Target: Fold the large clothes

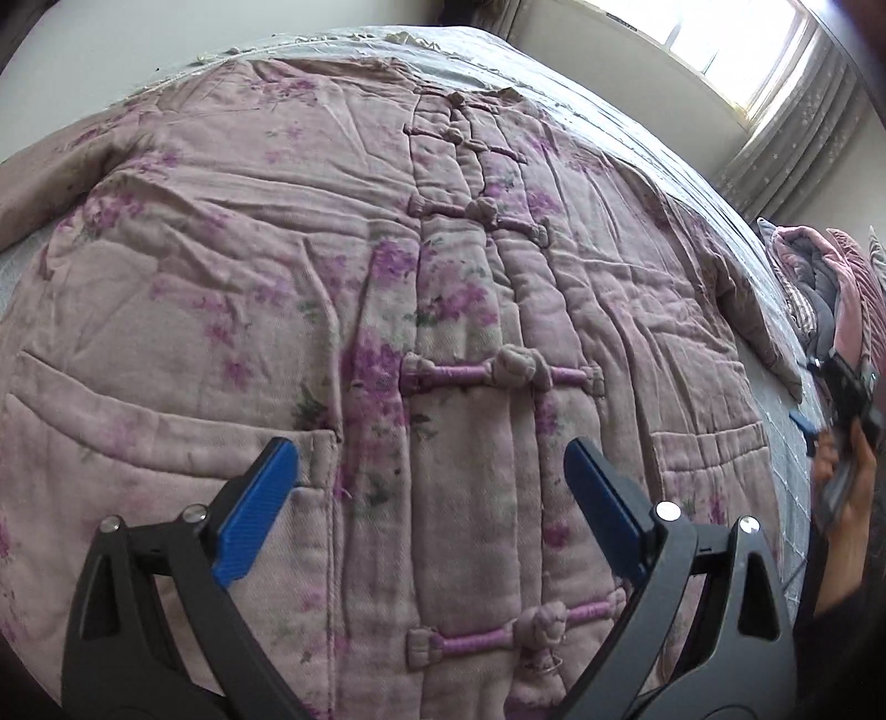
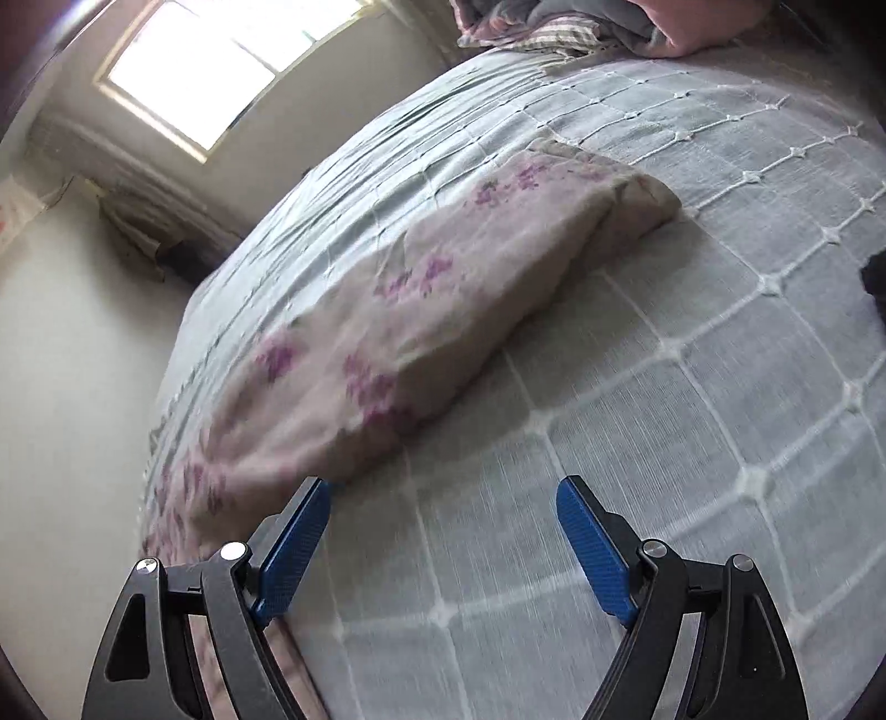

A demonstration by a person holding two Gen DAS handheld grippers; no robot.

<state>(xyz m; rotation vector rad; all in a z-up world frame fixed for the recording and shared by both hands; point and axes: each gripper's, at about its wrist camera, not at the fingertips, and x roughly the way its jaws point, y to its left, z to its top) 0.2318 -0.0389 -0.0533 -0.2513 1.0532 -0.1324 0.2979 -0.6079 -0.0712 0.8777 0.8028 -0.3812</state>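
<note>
Jacket (image 1: 310,266) lies flat, front up, spread across the bed (image 2: 692,415). Pink quilted fabric, purple flower print, knot-and-loop fastenings done up down the middle. Patch pockets on both sides near the hem.

Left gripper (image 1: 432,487) hangs over the lower front of the jacket, jaws spread wide, nothing between the pads. The centre placket and one fastening show in the gap.

Right gripper (image 2: 443,548) is over the grey grid-stitched bedspread, jaws released, empty. Its left pad sits just beside the jacket's sleeve (image 2: 421,310), which stretches out across the cover toward the pile of clothes (image 2: 559,22) at the far edge. Contact with the sleeve: cannot tell, picture is blurred.

From the left view a hand (image 1: 841,487) grips the right tool past the jacket's edge.
</note>
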